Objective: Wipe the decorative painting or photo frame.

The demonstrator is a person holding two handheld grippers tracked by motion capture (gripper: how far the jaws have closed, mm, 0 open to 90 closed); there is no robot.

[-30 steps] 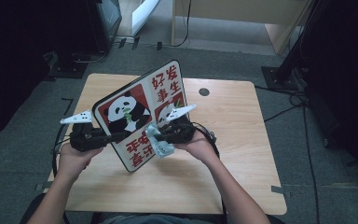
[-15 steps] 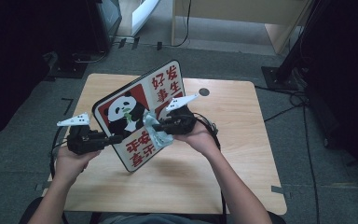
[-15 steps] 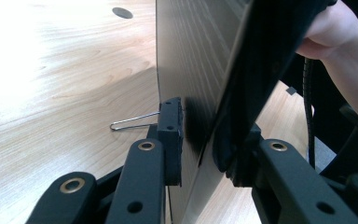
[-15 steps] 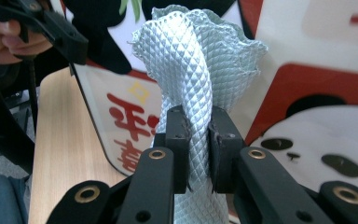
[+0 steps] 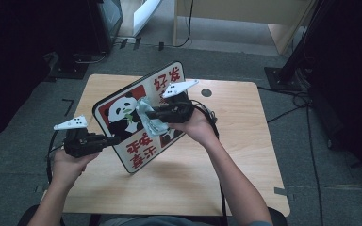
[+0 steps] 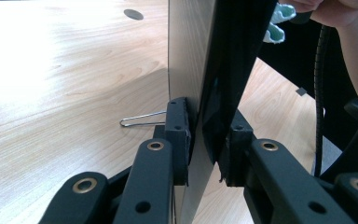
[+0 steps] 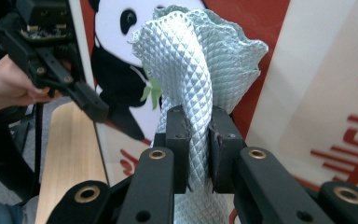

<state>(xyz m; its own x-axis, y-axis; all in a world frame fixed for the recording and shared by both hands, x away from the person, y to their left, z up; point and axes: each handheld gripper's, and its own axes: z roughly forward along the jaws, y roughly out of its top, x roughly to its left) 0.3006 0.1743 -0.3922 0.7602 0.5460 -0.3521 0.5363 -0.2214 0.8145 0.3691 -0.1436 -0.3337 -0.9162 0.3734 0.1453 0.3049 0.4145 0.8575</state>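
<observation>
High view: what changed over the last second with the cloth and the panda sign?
The right gripper, shut on the pale green cloth, carried it up the panda sign from the lower red lettering to beside the panda picture. The left gripper slid a little toward the person along the sign's left edge. Nothing was let go: the left gripper stays clamped on the sign, held tilted above the table.

Panda sign held tilted above the wooden surface. Left tongs clamp its left edge. Right tongs press a pale green cloth against its face.
</observation>
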